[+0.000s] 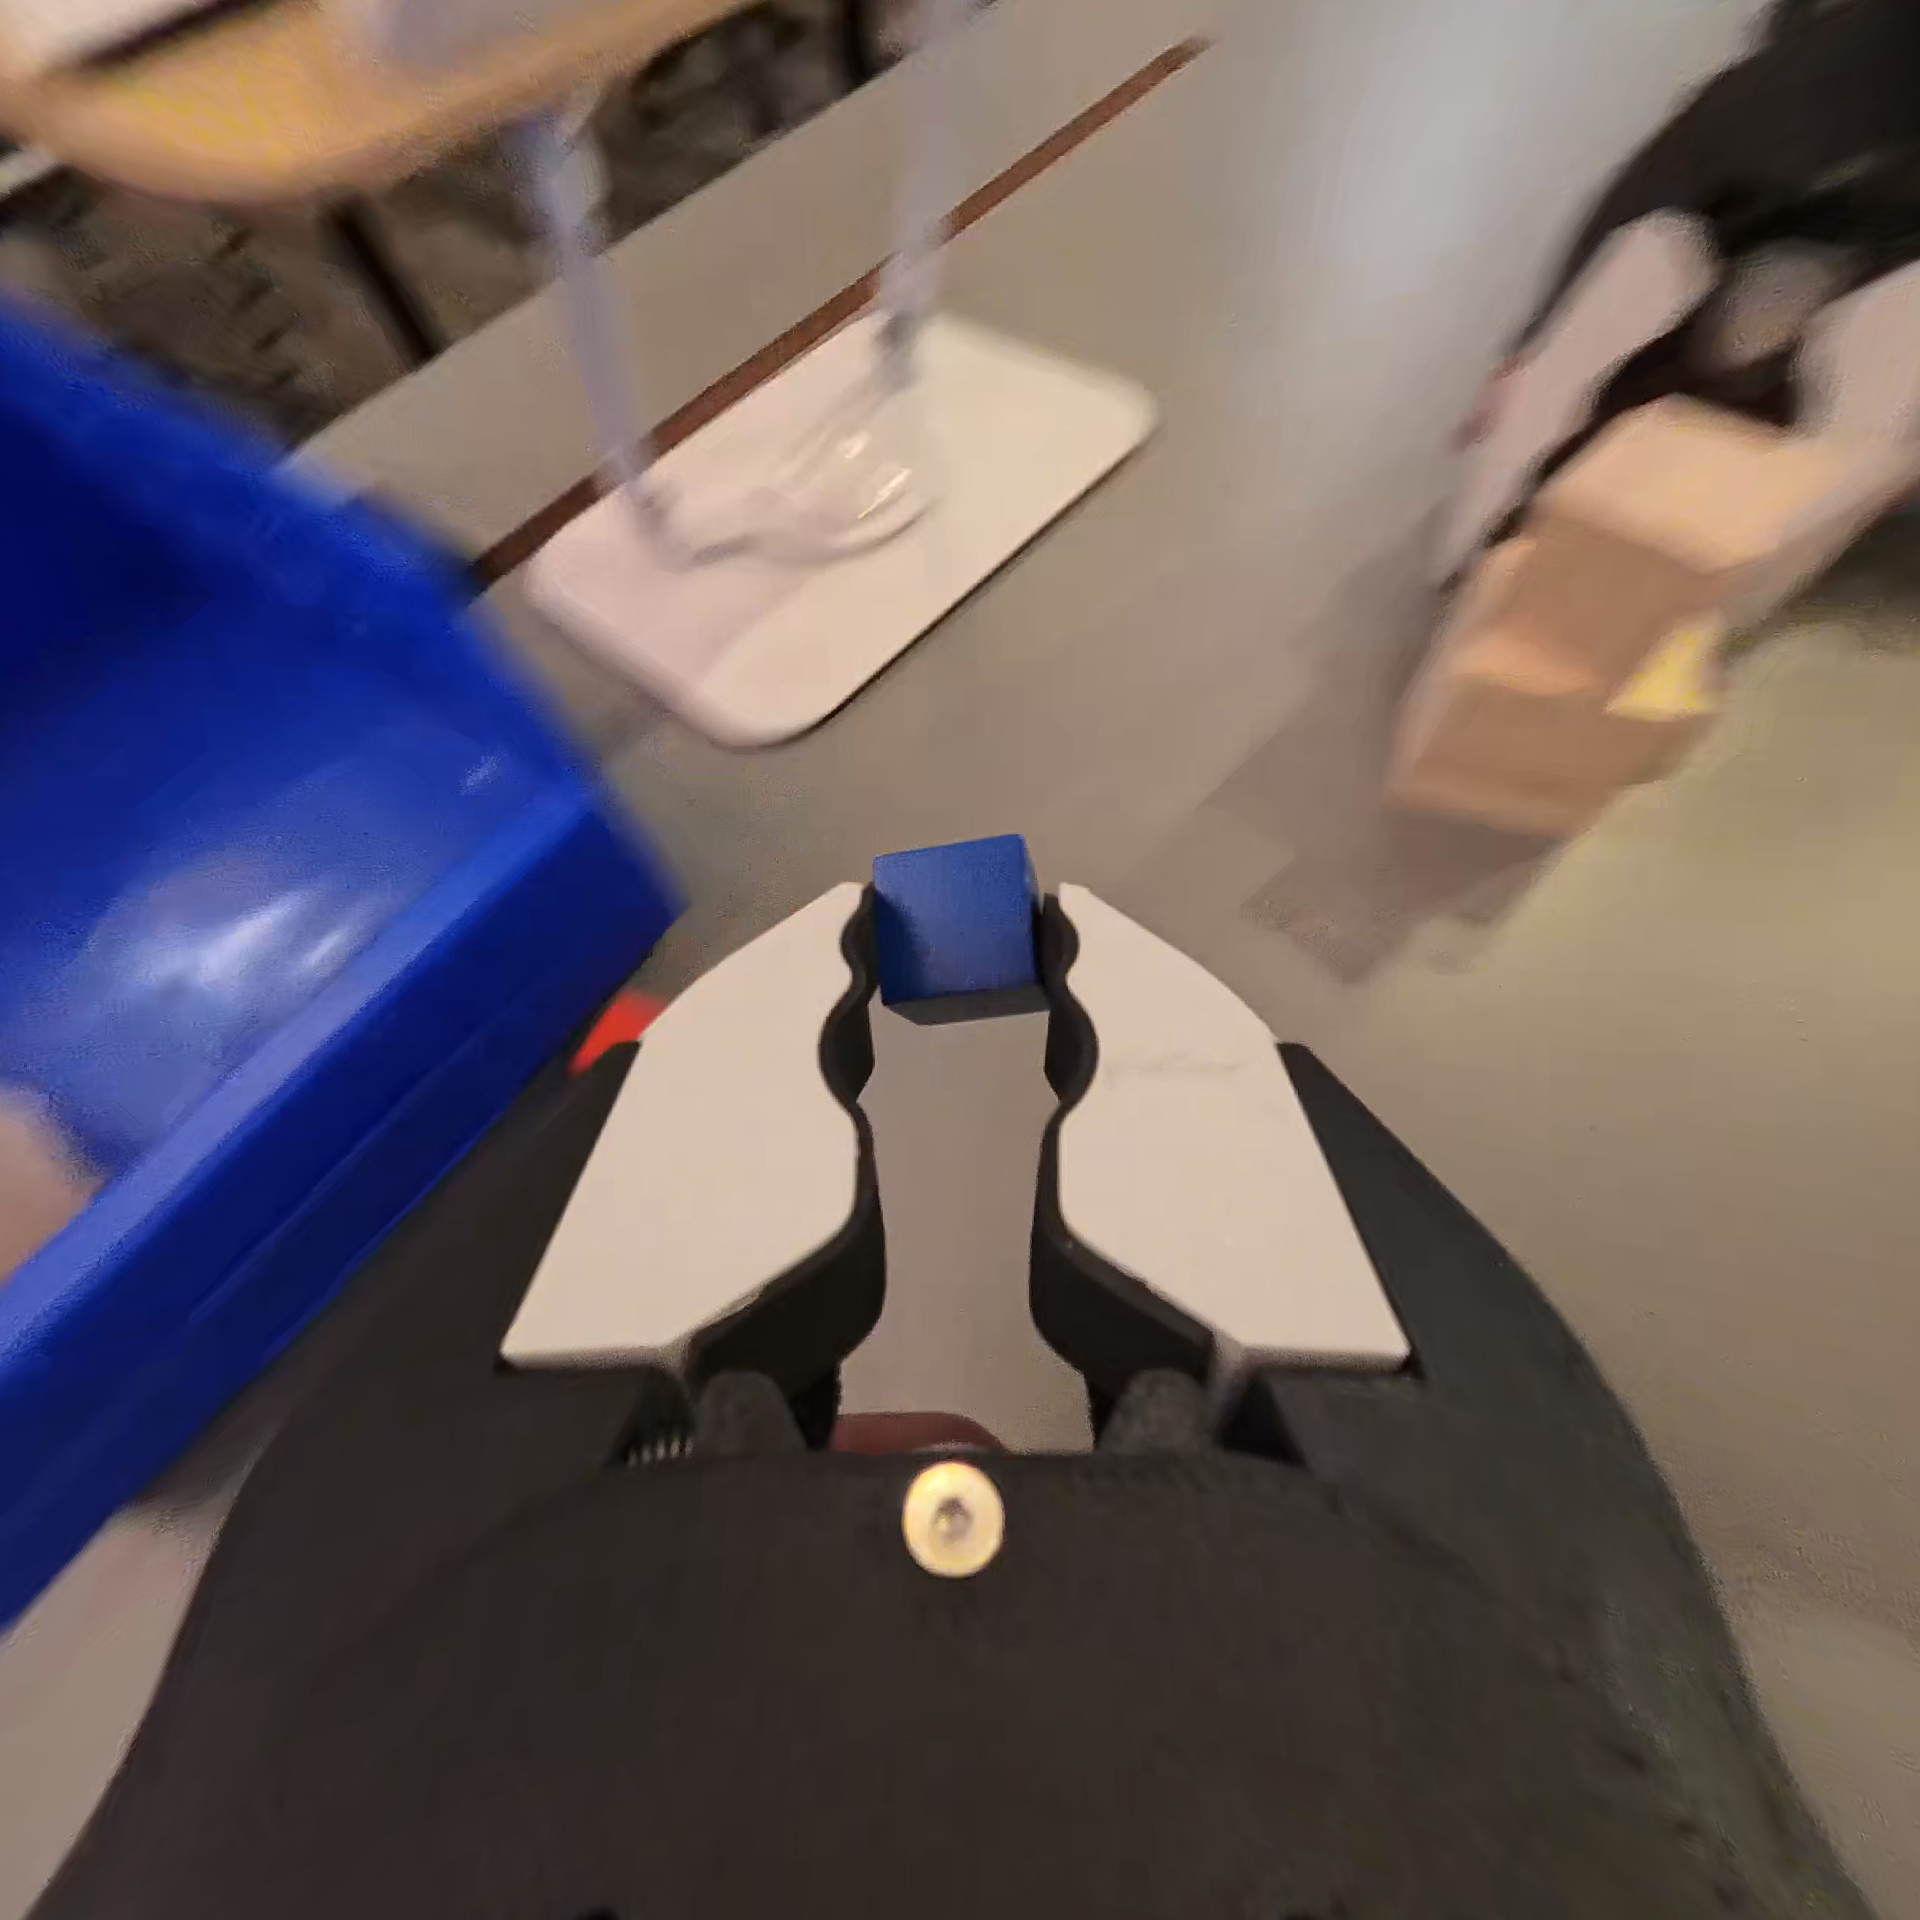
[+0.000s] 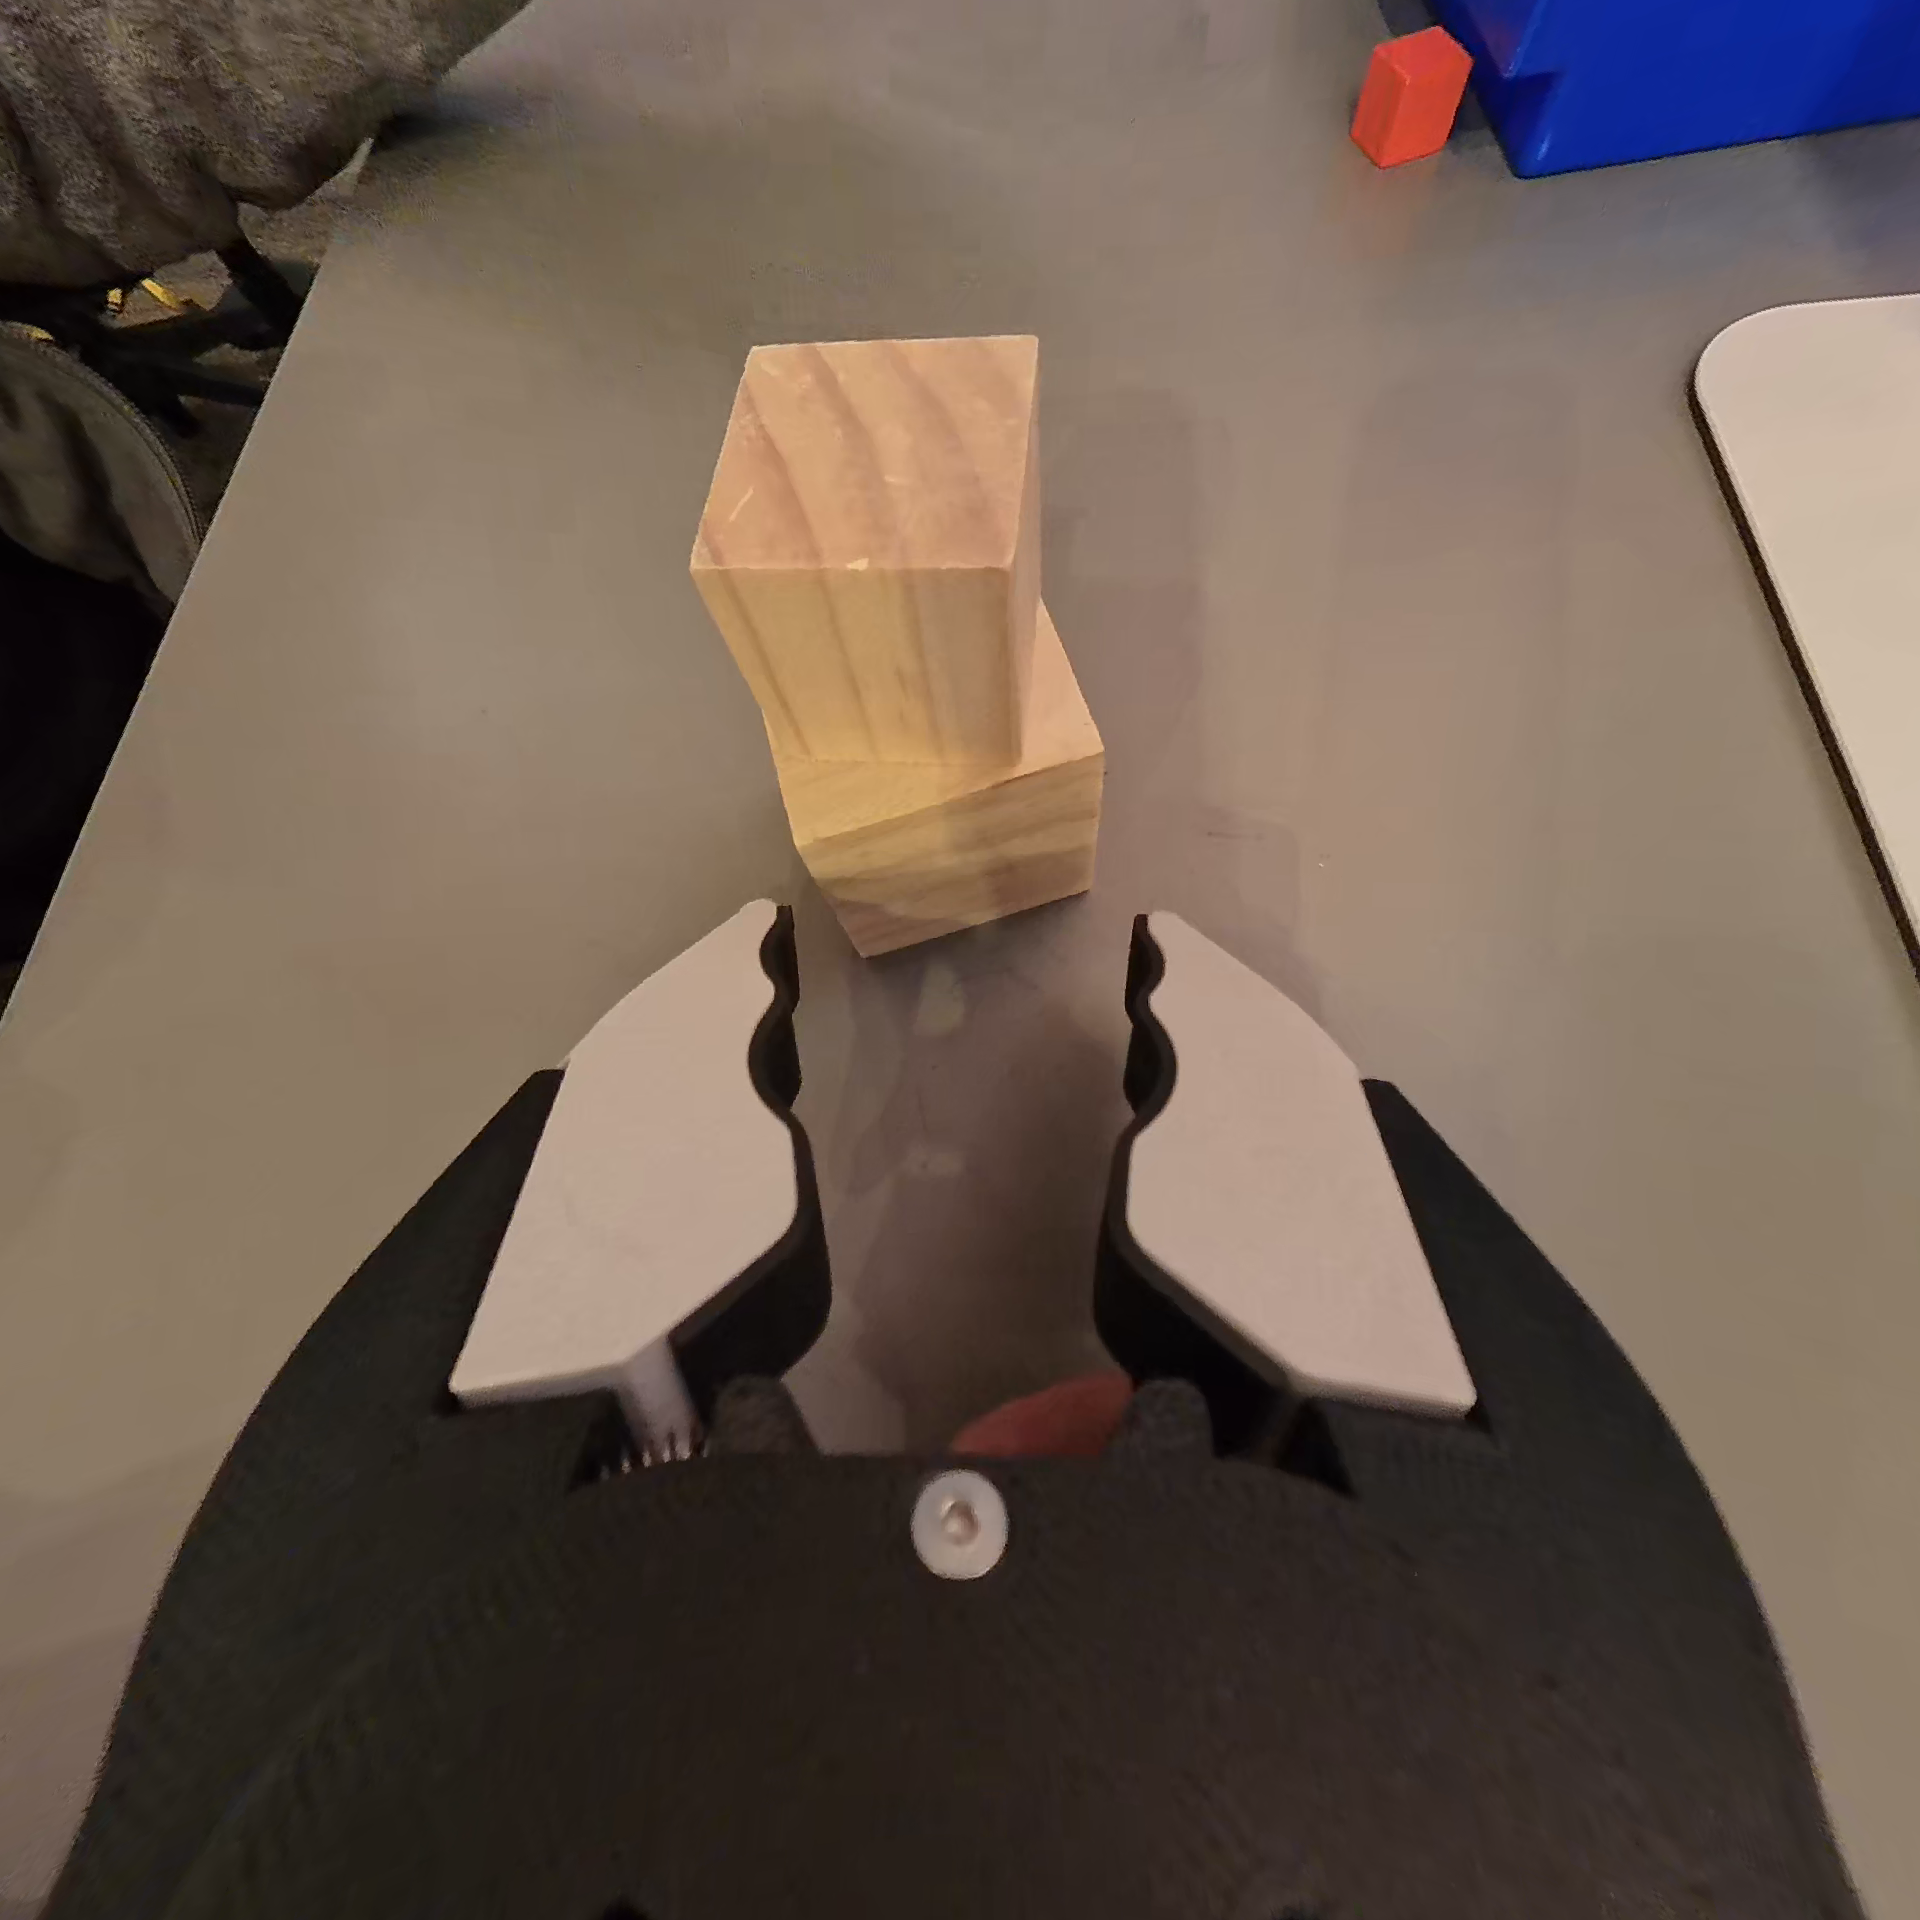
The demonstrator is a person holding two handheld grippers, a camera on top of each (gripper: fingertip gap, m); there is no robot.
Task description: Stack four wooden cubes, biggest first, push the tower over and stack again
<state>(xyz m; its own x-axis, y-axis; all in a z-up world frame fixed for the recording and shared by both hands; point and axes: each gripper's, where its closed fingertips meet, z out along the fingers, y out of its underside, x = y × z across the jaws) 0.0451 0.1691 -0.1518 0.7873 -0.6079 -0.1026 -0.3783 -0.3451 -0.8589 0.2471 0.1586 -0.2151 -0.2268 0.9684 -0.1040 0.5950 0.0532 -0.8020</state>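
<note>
While the left tongs (image 1: pixel 958 914) pinch one small blue cube (image 1: pixel 956 920) between their black tips, they hold it in the air above the grey bench (image 1: pixel 1039 727). The left wrist view is strongly blurred, so fine details around are hard to tell. Just to the left of these tongs is a big blue bin (image 1: pixel 260 831), and a bit of something red (image 1: pixel 615 1023) shows beside the left finger.

The right tongs (image 2: pixel 961 920) are spread apart and hold nothing. Just in front of their tips stand two wooden cubes, one on the other: the lower wooden cube (image 2: pixel 956 831) rests on the bench (image 2: pixel 416 831), and the upper wooden cube (image 2: pixel 873 551) sits on it, turned a little and shifted so the edges do not line up. In the left wrist view this same stack (image 1: pixel 1590 623) shows blurred at the right.

Farther away, near the far right corner in the right wrist view, one red block (image 2: pixel 1408 96) lies on the bench just beside the blue bin (image 2: pixel 1704 83). One white flat board (image 2: pixel 1829 540) with rounded corners lies at the right edge; in the left wrist view it carries something clear and glassy (image 1: pixel 810 488).

The bench surface is smooth, matt grey. Beyond its far edge there is grey speckled carpet (image 2: pixel 156 125) and dark chair parts (image 2: pixel 156 343).
</note>
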